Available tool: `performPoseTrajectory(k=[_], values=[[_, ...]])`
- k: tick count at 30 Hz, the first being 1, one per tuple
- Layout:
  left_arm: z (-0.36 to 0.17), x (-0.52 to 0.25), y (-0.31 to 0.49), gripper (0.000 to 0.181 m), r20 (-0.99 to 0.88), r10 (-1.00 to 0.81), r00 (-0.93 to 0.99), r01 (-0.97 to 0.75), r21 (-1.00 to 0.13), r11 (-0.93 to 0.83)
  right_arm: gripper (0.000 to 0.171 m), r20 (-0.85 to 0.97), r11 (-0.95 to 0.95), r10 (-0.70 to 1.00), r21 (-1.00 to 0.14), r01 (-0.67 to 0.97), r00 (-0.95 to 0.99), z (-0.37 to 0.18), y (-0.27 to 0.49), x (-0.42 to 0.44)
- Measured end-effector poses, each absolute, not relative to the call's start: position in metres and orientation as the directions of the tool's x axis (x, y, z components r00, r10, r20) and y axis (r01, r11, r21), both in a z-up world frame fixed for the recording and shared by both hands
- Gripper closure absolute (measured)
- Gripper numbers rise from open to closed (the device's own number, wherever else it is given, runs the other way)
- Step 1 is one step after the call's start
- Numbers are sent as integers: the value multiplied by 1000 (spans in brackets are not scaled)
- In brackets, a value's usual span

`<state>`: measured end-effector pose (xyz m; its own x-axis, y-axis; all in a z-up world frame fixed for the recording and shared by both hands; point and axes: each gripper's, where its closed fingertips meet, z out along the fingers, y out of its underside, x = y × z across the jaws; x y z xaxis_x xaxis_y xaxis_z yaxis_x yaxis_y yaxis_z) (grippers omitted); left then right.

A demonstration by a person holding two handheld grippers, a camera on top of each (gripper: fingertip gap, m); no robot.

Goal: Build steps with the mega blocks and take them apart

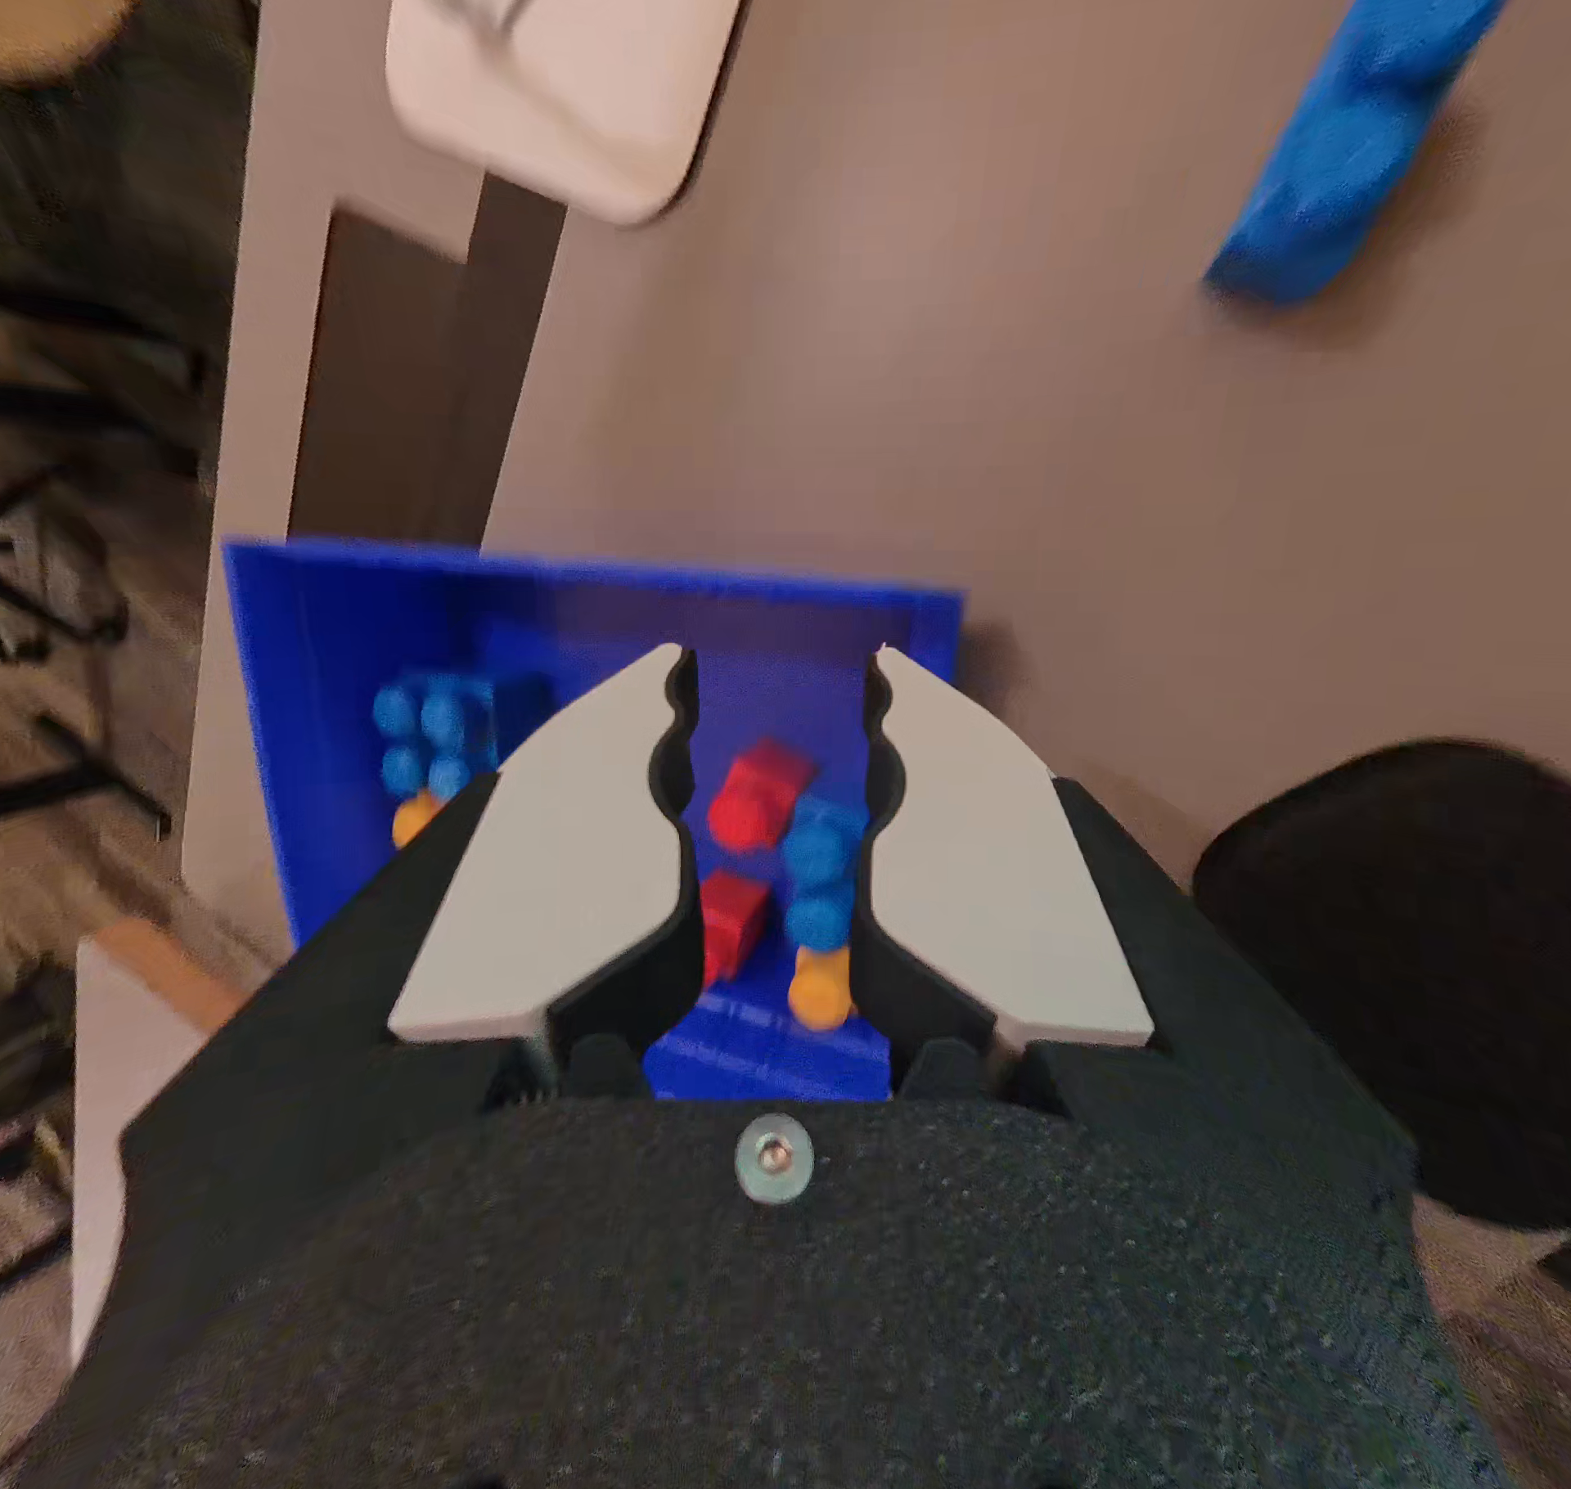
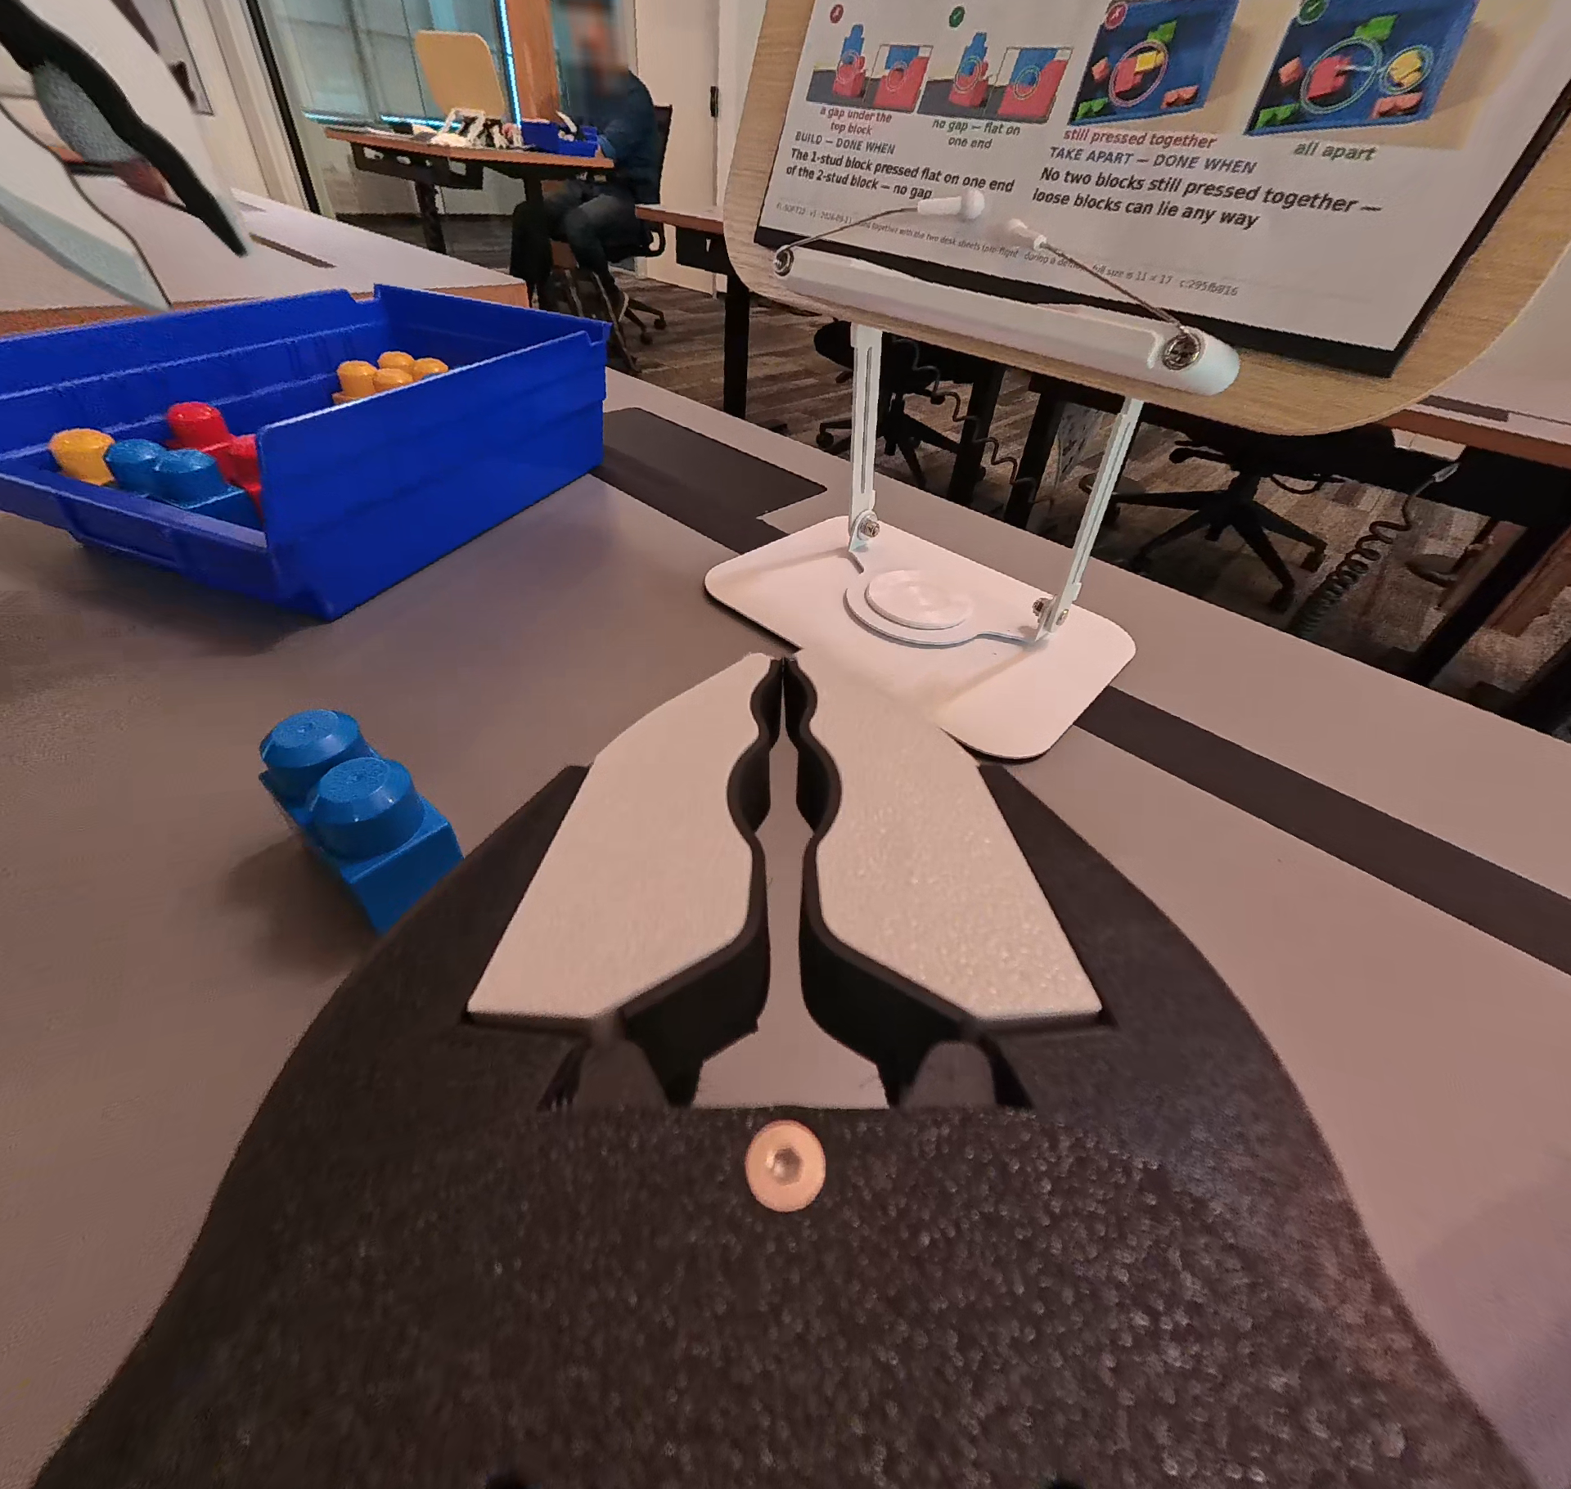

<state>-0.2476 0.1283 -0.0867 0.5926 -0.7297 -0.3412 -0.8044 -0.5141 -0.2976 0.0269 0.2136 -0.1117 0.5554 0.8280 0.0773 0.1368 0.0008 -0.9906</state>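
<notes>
On the grey tabletop [image 2: 510,649] I see the blue plastic bin [image 2: 425,479] of loose blocks, my left hand-held gripper [image 1: 782,666] parted above it holding nothing, my right hand-held gripper [image 2: 782,666] pinched closed and empty beside it, and a blue two-stud block [image 2: 357,811] just outside the bin.

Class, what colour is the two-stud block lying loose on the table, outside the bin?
Blue. The two-stud block shows best in the right wrist view.
</notes>
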Motion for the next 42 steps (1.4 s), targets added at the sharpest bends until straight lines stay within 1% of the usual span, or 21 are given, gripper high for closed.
performPoseTrajectory(k=[5, 7, 10, 14, 19, 22, 23, 24, 25, 27, 30, 35, 38, 42], values=[[-111, -340, 110, 141, -314, -704, 637, -758, -89, -646, 171, 74, -4, 828, -990, 138, 555, -113, 214, 27], [-127, -367, 100, 138, -281, -710, 646, -739, 1, -673, 171, 76, -5, 829, -990, 142, 554, -114, 214, 26], [-147, -393, 92, 133, -250, -719, 649, -721, 98, -686, 171, 80, -3, 830, -989, 148, 552, -115, 213, 26], [-164, -409, 89, 129, -221, -728, 649, -711, 165, -684, 171, 79, -5, 829, -989, 149, 553, -116, 214, 26], [-180, -419, 90, 127, -200, -738, 644, -704, 221, -675, 171, 80, -5, 830, -989, 150, 552, -117, 214, 26], [-190, -426, 87, 126, -185, -754, 631, -701, 282, -655, 171, 79, -7, 830, -988, 151, 552, -117, 214, 26], [-193, -428, 85, 127, -183, -763, 621, -701, 305, -644, 171, 78, -8, 831, -988, 152, 551, -117, 214, 27], [-195, -431, 85, 132, -190, -767, 613, -698, 325, -638, 171, 79, -7, 831, -988, 152, 551, -117, 214, 27], [-197, -430, 84, 148, -180, -769, 613, -698, 332, -634, 171, 79, -6, 831, -989, 151, 551, -117, 214, 27], [-194, -430, 85, 151, -190, -767, 613, -696, 329, -638, 171, 77, -7, 831, -989, 148, 551, -116, 214, 27], [-179, -425, 92, 151, -218, -740, 636, -693, 259, -672, 171, 77, -6, 831, -989, 147, 550, -116, 214, 27], [-133, -411, 109, 152, -344, -718, 605, -725, 135, -676, 171, 76, -5, 831, -990, 143, 551, -115, 214, 27], [-101, -382, 117, 152, -393, -710, 584, -764, 28, -644, 171, 76, -4, 832, -990, 142, 549, -115, 213, 26], [-75, -327, 118, 152, -405, -749, 524, -833, -63, -549, 171, 79, 0, 833, -990, 144, 548, -114, 212, 25]])
